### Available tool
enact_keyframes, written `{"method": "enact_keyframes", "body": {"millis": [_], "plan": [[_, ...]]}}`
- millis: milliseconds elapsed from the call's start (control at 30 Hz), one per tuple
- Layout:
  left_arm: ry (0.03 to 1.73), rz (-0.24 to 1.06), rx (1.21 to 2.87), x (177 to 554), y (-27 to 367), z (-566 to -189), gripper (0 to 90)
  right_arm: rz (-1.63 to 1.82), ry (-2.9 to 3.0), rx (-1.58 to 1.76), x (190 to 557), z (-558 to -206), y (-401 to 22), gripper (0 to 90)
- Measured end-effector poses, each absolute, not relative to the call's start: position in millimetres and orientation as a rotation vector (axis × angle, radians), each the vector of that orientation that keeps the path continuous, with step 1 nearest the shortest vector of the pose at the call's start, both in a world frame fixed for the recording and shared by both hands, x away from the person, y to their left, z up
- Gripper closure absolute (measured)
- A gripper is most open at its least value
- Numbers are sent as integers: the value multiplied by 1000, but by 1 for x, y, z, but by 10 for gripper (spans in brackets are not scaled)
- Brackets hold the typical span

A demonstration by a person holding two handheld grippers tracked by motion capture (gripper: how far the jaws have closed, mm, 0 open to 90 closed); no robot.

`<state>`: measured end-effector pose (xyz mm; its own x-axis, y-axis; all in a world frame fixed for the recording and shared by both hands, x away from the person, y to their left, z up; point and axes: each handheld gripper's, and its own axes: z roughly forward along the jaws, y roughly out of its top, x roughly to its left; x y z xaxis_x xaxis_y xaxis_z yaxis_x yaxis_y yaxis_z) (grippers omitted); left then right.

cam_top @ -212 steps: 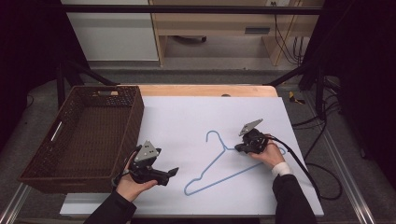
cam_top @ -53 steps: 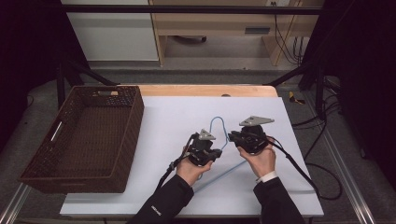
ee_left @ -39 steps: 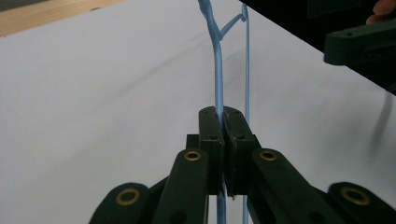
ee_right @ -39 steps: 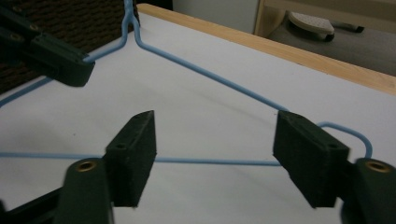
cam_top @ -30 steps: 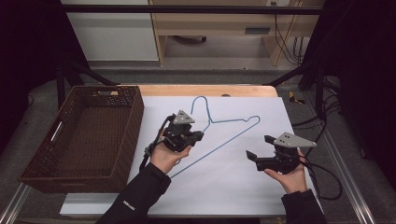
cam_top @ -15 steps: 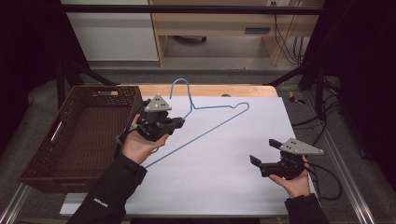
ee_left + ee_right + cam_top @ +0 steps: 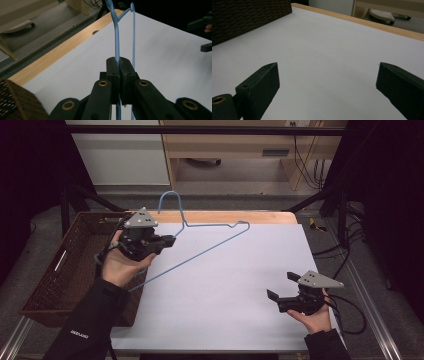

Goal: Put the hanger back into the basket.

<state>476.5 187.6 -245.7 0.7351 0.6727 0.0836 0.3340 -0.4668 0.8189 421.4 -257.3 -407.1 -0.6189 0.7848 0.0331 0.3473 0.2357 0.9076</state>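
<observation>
The left tongs [image 7: 167, 240] grip the blue wire hanger [image 7: 215, 242] by one wire, pads pinched tight on it, and hold it in the air over the desk [image 7: 240, 285], beside the brown wicker basket [image 7: 60, 275]. The pickup looks done; what seems left is carrying the hanger over the basket and letting go. The right tongs [image 7: 281, 286] hang wide open and empty near the desk's right edge.

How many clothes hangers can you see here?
1. The blue wire hanger is clamped in the left hand-held gripper, raised beside the wicker basket. Part of the basket's inside is hidden.
</observation>
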Motion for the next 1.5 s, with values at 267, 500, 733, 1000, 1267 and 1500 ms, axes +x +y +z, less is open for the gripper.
{"method": "enact_keyframes", "body": {"millis": [267, 500, 733, 1000, 1267, 1500], "plan": [[825, 575, 2055, 480, 225, -239, 876, 1348, 2095, 1040, 422, -409, -255, 56], [870, 622, 2043, 486, 251, -237, 877, 1347, 2098, 1041, 422, -409, -255, 49], [939, 643, 1999, 490, 277, -235, 876, 1346, 2096, 1045, 422, -409, -255, 50], [984, 682, 1974, 492, 305, -235, 876, 1339, 2102, 1036, 423, -410, -255, 50], [1033, 684, 1975, 494, 340, -246, 876, 1335, 2103, 1041, 423, -410, -254, 50], [1083, 664, 1953, 494, 367, -256, 876, 1331, 2107, 1043, 423, -411, -253, 50]]}}
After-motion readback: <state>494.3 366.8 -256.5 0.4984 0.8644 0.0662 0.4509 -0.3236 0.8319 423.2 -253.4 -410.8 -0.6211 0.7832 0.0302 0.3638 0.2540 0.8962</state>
